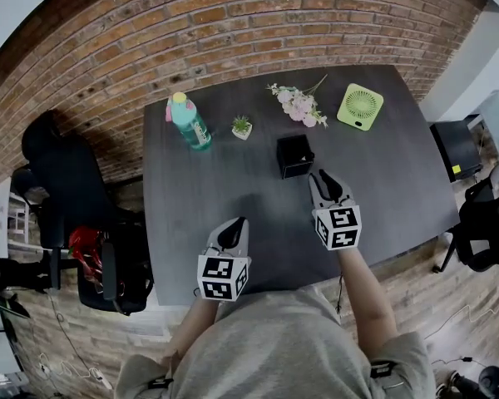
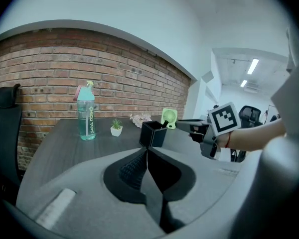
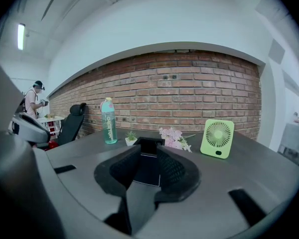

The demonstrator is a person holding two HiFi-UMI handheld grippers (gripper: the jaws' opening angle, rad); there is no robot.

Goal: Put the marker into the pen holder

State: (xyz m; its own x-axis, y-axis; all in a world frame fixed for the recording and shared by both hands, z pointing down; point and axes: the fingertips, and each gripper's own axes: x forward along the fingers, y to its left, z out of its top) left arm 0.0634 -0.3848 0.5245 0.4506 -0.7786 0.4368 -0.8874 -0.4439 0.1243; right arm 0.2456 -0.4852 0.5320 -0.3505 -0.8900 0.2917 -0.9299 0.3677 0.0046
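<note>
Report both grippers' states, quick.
Left gripper: shut, holding nothing.
Right gripper: open, holding nothing.

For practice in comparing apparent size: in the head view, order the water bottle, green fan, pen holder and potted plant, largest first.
1. water bottle and green fan: about alike, left unranked.
2. pen holder, slightly smaller.
3. potted plant, clearly smallest.

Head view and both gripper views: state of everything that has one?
left gripper: shut, empty.
right gripper: open, empty, aimed at the pen holder.
marker: in the pen holder, tip sticking out.
pen holder: upright.
water bottle: upright, lid on.
potted plant: upright.
fan: standing; running or not, cannot tell.
flowers: lying flat.
</note>
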